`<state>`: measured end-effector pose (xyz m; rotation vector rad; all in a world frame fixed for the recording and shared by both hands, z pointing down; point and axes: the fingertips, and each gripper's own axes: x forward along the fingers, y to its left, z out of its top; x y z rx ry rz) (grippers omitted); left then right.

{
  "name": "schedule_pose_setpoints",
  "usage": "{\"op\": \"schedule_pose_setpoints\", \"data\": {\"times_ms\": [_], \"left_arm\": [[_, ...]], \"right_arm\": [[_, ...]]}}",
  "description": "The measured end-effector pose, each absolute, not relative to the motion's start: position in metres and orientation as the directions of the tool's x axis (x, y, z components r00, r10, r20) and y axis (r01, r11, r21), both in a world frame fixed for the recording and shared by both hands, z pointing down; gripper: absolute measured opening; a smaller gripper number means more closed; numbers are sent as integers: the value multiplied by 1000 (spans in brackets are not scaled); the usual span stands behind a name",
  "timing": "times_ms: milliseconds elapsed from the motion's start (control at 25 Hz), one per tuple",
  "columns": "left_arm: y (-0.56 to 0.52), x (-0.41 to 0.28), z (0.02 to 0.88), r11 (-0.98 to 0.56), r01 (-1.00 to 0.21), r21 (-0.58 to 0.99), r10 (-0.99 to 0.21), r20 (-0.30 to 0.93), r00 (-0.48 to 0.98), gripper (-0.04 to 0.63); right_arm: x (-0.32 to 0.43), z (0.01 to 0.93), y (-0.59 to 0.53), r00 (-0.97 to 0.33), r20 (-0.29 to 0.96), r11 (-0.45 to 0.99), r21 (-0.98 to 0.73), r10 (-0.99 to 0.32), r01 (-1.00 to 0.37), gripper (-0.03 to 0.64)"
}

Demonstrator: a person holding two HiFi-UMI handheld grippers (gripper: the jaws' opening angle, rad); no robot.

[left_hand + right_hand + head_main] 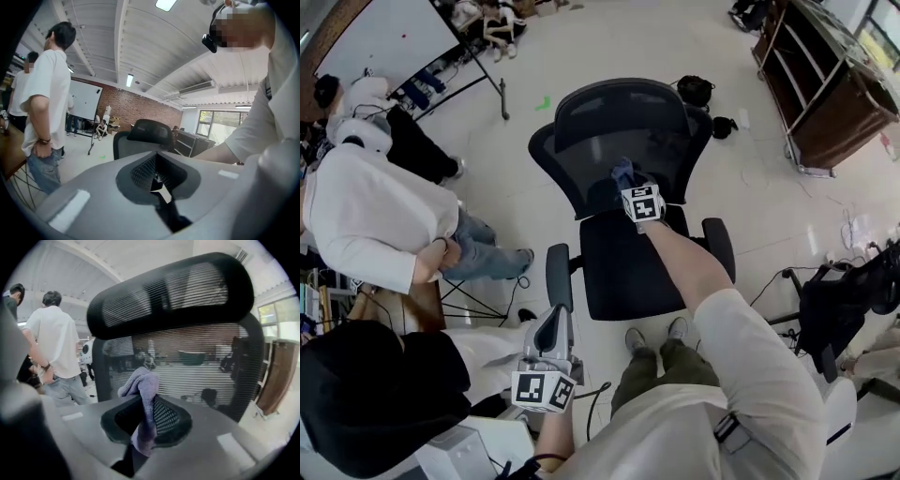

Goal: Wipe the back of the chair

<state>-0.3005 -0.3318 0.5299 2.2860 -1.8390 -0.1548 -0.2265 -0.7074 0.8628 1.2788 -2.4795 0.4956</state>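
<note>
1. Head view: a black mesh office chair (628, 253) stands mid-floor. The right gripper (636, 192), arm outstretched, holds a bluish-purple cloth (623, 173) at the lower backrest (619, 141). The left gripper (551, 323) hangs low, near the armrest (559, 277) at the picture's left. Both marker cubes carry only black-and-white squares, no legible words. A bystander (375, 216) in a white shirt is partly cut off at left.
2. Left gripper view: the left gripper (158, 180) has its jaws pressed together with nothing between them. The chair (145, 136) stands beyond them. Marks on the whiteboard (84, 98) are too small to read.
3. Right gripper view: the right gripper (146, 418) is clamped on the cloth (143, 385), which bunches up above the jaws, just before the mesh backrest (187, 362) and under the headrest (168, 291). Whether the cloth touches the mesh cannot be told. The room seen through the mesh is blurred.
</note>
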Motion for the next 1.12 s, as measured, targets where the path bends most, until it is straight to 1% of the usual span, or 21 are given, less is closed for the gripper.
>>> {"op": "schedule_pose_setpoints", "data": {"times_ms": [120,200,280,360,440,520,680,760,840,960,1000,1120], "left_arm": [[-327,-283,527,-313,-927,208,-946,13,323,61],[-334,-269,523,-365,-906,212,-928,0,374,61],[-351,-250,522,-405,-884,233,-909,-1,417,61],[-366,-235,525,-424,-868,259,-898,5,440,61],[-374,-231,526,-423,-864,272,-898,0,439,63],[-373,-235,522,-412,-872,266,-906,-15,424,63],[-360,-256,515,-324,-913,249,-942,0,334,63],[-354,-268,509,-267,-933,242,-960,14,279,62],[-349,-280,506,-230,-946,229,-972,1,237,63],[-349,-306,515,-175,-965,193,-985,-33,172,71],[-347,-315,523,-152,-971,184,-988,-32,149,71],[-340,-337,546,-95,-978,186,-995,3,97,71]], "right_arm": [[-107,879,-709,-398,443,370,-153,-803,-916,44],[-42,874,-717,-322,453,290,-141,-831,-947,44],[-3,861,-731,-293,441,258,-138,-849,-956,44],[7,852,-740,-303,419,259,-161,-856,-953,44],[-11,847,-735,-347,392,290,-199,-852,-936,46],[-57,841,-721,-425,353,366,-224,-833,-903,44],[-210,839,-675,-611,323,585,-184,-723,-790,46],[-290,848,-653,-685,342,656,-214,-643,-723,46],[-347,875,-642,-719,387,692,-236,-577,-682,46],[-373,934,-660,-699,474,709,-196,-536,-677,44],[-371,944,-672,-685,482,698,-189,-546,-690,46],[-361,940,-700,-667,450,647,-225,-594,-728,44]]}}
